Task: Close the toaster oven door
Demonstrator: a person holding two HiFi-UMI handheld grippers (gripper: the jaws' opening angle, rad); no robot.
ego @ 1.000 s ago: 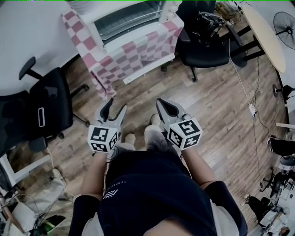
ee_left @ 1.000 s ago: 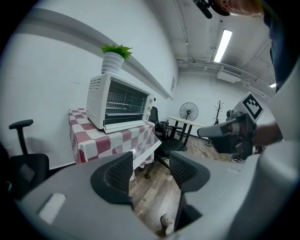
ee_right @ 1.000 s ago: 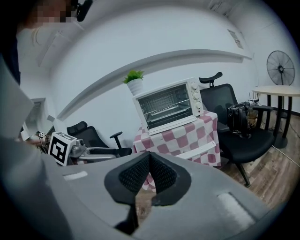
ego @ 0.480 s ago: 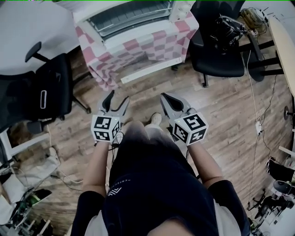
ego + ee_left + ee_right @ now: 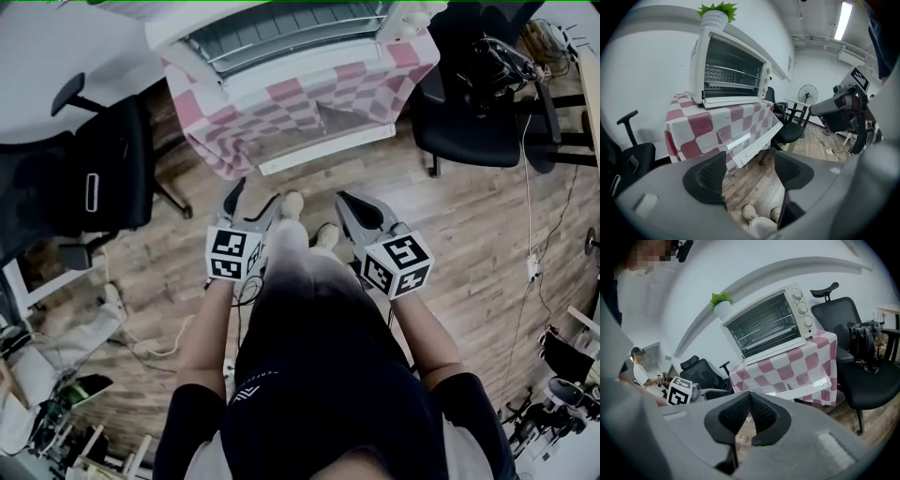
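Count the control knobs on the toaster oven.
3, in a column on the toaster oven's right panel: top knob, middle knob, bottom knob. None appears hidden in the right gripper view.

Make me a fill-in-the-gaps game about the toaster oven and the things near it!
1. The door of the toaster oven hangs ____.
2. On top of the oven stands a white pot with a green ____ in it.
3. The right gripper has its fingers pressed ____, holding nothing.

Missing words: open; plant; together.
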